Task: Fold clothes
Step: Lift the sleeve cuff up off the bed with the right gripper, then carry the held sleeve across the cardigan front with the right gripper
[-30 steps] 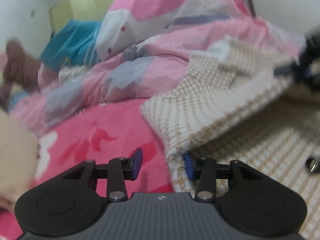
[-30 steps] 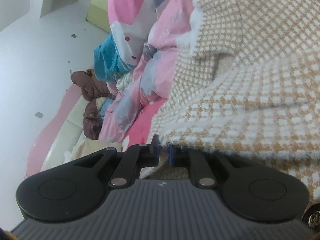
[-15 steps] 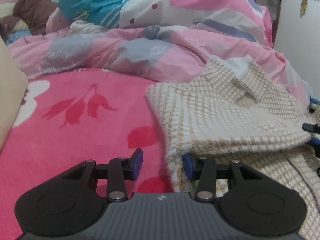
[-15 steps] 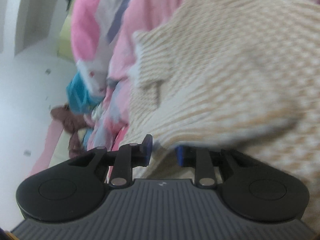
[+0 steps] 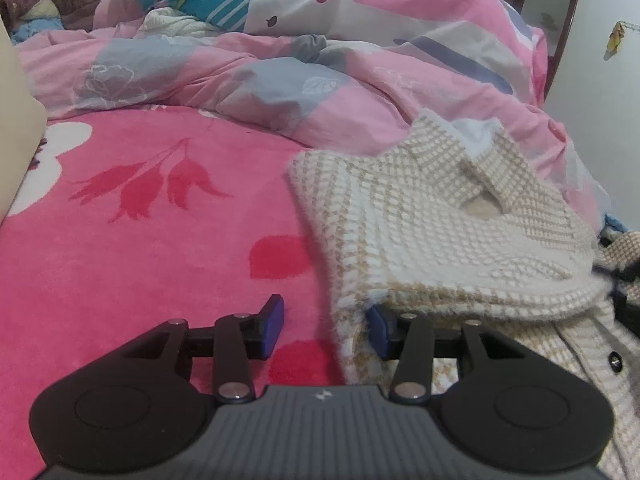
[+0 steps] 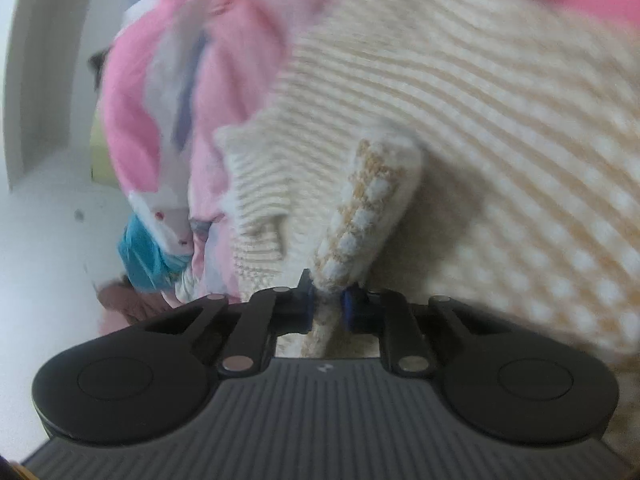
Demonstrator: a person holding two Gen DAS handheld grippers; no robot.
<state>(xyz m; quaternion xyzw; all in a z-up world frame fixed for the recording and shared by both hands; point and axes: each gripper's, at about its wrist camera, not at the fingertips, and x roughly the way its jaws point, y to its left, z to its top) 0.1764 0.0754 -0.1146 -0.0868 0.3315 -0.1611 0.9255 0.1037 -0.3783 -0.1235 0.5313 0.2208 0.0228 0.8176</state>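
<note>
On pink floral bed sheet (image 5: pixel 140 240): beige-and-white knit sweater (image 5: pixel 440 240), part-folded, lying right of centre, pink patchwork duvet (image 5: pixel 280 76) heaped behind. Left tool (image 5: pixel 326 330) jaws opening, left pad clear over sheet, right pad tucked under sweater's folded edge, no pinch. Right tool (image 6: pixel 327 306) jaws closing narrow on fold of sweater (image 6: pixel 360 216); view blurred.

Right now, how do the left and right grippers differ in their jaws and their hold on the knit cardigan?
The left gripper has its jaws opening, with the cardigan edge beside one finger, unpinched; the right gripper has jaws closing, pinching a fold. The left view is sharp; the right is blurred. Both have blue pads.
</note>
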